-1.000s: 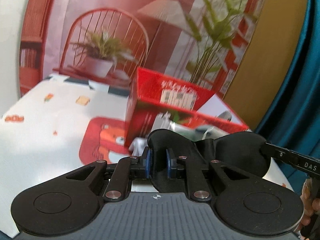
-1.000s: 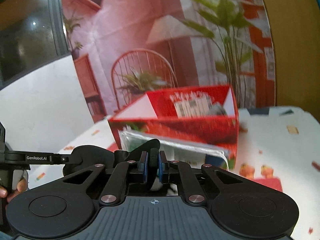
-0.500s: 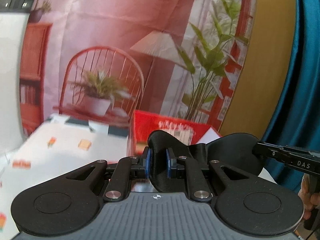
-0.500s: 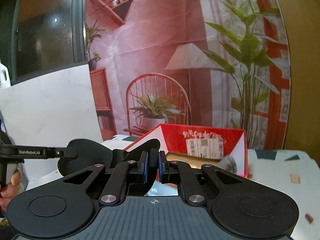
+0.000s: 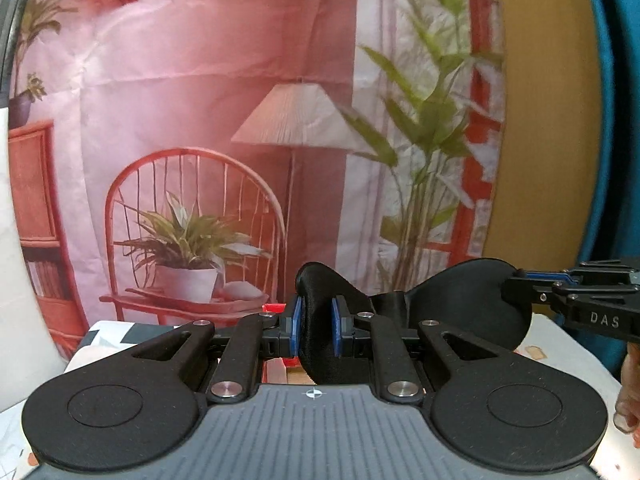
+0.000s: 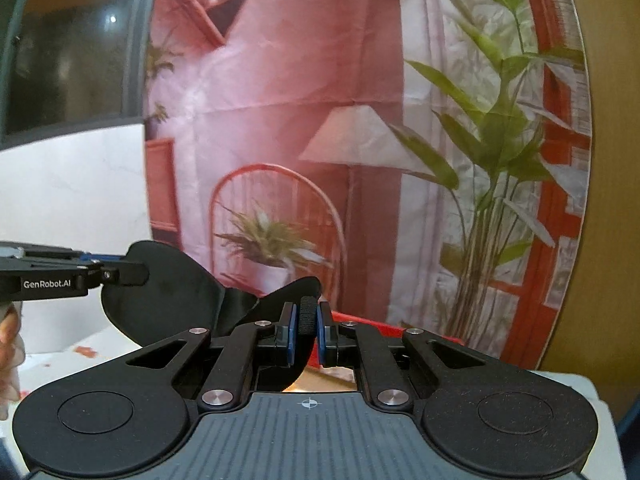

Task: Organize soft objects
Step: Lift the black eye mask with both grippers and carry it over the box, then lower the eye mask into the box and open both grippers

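Observation:
A black soft eye mask hangs stretched between both grippers, well above the table. My left gripper is shut on one lobe of it, the fabric bulging up between the blue pads. In the same view the right gripper comes in from the right, pinching the other lobe's edge. In the right wrist view my right gripper is shut on the thin rim of the eye mask, and the left gripper clamps the far lobe at the left.
A red box shows only as a rim just behind the right gripper's fingers, and as a sliver in the left wrist view. The patterned tablecloth lies below. A printed backdrop with chair, lamp and plants fills the background. A hand holds the right gripper.
Both grippers have risen together with the eye mask held between them. The red box and tablecloth have dropped almost out of both views, and the backdrop now fills them.

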`<state>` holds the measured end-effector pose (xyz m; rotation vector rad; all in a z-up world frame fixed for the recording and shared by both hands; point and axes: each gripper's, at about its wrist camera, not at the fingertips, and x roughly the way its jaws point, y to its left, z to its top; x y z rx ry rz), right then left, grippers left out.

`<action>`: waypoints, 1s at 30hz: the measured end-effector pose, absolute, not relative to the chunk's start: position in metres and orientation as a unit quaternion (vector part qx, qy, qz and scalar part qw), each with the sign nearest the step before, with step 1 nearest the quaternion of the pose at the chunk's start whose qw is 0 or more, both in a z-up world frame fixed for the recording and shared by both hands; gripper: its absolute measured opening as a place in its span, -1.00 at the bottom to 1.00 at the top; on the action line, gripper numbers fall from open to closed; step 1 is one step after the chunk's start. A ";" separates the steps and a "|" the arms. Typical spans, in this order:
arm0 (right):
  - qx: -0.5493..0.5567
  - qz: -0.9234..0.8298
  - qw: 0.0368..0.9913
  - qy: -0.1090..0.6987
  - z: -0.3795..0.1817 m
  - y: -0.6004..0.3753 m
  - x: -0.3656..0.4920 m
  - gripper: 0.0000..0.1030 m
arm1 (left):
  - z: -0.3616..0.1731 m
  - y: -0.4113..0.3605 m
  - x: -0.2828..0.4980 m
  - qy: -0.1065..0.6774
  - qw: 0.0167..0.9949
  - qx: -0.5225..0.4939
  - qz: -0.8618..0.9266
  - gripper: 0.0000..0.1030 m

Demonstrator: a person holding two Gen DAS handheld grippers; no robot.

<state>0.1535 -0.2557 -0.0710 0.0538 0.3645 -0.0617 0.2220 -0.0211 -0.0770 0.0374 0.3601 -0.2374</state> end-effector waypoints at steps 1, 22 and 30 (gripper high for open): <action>0.026 -0.036 0.981 0.186 -0.074 -0.262 0.163 -0.82 | -0.080 -0.025 0.233 0.185 0.976 0.019 -0.115 -0.68; 0.093 -0.072 0.917 0.380 -0.179 -0.306 0.269 -0.82 | -0.172 -0.072 0.346 0.377 0.912 0.078 -0.145 -0.68; 0.084 -0.084 0.911 0.396 -0.187 -0.300 0.268 -0.80 | -0.172 -0.070 0.345 0.386 0.906 0.060 -0.160 -0.62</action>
